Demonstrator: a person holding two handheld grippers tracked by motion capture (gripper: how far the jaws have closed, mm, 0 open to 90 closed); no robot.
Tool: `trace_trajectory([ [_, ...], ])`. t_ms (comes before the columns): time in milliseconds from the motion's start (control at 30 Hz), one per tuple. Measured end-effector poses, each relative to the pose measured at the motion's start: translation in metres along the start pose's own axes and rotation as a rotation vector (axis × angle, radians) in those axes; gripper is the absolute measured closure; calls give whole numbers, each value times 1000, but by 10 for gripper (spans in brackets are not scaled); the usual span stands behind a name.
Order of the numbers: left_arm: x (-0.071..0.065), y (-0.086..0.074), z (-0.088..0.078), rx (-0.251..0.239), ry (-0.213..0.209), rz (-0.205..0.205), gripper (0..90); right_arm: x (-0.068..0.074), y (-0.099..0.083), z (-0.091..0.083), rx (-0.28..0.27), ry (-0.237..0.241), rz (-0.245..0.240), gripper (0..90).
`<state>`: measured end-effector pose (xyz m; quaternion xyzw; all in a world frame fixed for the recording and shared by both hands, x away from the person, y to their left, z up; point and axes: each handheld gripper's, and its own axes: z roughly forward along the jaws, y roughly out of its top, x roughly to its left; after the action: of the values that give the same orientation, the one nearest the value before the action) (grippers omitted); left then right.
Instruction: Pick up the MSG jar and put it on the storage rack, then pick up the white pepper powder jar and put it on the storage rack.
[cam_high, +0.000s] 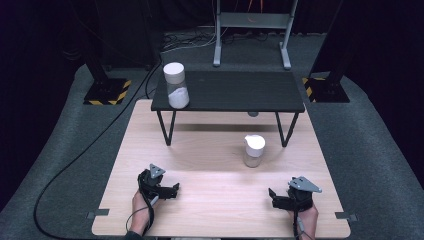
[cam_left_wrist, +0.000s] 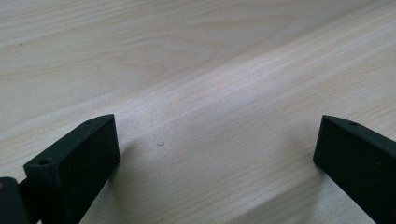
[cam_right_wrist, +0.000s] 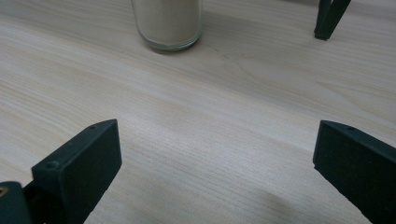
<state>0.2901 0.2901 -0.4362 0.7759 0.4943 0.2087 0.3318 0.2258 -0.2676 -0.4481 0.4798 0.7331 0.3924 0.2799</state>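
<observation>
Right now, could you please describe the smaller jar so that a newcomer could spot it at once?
Start at the light wooden table, then look just in front of the low black shelf standing on it. There stands the small clear glass jar with a white lid, directly on the wood; its taller white-lidded neighbour sits up on the shelf.

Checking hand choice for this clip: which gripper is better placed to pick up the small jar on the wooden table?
Right. The right gripper sits nearer the small jar, jaws open, the jar ahead in its own view. The left gripper faces bare wood.

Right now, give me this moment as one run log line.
left gripper: open, empty, over wooden table | right gripper: open, empty, facing small jar | large jar: on black shelf
</observation>
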Motion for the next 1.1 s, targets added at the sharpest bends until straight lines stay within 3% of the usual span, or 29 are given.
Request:
trace_trajectory([
  [1100, 0, 0, 0, -1, 1, 0, 2, 4, 4, 2, 22, -19, -13, 1],
])
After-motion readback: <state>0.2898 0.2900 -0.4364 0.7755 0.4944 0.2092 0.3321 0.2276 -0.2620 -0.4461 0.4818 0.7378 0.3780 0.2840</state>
